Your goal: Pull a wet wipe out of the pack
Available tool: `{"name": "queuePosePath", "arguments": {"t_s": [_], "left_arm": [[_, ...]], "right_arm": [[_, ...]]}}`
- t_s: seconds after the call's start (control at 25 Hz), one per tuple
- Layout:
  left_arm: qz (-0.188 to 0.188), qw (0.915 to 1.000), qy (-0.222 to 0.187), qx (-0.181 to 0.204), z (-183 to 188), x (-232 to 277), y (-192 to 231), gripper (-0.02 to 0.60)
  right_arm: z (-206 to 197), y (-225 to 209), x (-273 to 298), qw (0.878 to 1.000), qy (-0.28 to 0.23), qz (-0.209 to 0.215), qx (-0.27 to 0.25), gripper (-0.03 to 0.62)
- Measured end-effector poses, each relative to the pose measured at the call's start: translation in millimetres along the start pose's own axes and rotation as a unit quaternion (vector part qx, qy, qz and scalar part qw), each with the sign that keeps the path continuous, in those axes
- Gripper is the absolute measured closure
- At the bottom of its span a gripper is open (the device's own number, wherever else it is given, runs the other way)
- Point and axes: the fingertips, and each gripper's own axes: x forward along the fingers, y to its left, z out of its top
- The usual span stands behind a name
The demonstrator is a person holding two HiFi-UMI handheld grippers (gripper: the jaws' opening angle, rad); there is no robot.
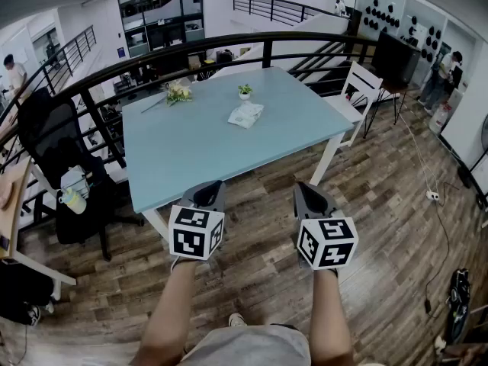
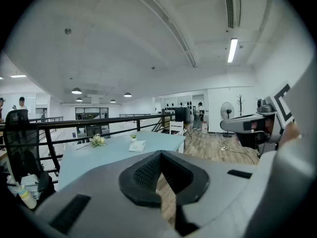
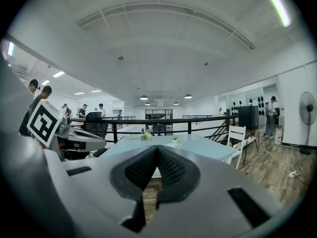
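A white wet-wipe pack (image 1: pixel 245 114) lies on the far half of the pale blue table (image 1: pixel 191 155), also seen small as the pack (image 2: pixel 137 145) in the left gripper view and barely visible in the right one. My left gripper (image 1: pixel 207 194) and right gripper (image 1: pixel 308 197) hover side by side above the wooden floor, just short of the table's near edge and far from the pack. Both are shut with nothing between the jaws: the left gripper (image 2: pixel 159 155) and the right gripper (image 3: pixel 157 150) each show their dark pads meeting at the tips.
A small potted plant (image 1: pixel 244 91) and a flower bunch (image 1: pixel 178 92) sit near the table's far edge. A white chair (image 1: pixel 356 91) stands at the right end, a black office chair (image 1: pixel 57 151) at the left. A black railing (image 1: pixel 229 48) runs behind. People stand in the background.
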Motion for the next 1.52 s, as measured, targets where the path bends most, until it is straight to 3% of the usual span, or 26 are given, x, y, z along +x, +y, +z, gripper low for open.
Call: {"name": "queuePosePath", "arguments": {"t_s": [0.92,1.52], "left_arm": [[-0.028,0.9996,0.008,0.006,-9,14,11,0.591],[-0.007,0.9999,0.014,0.007,6,82,32,0.59]], "right_arm": [[-13,8,14,1.0,0.008,-0.018,0.005,0.571],[-8,-31,83,1.0,0.003,0.008,0.015,0.512]]}}
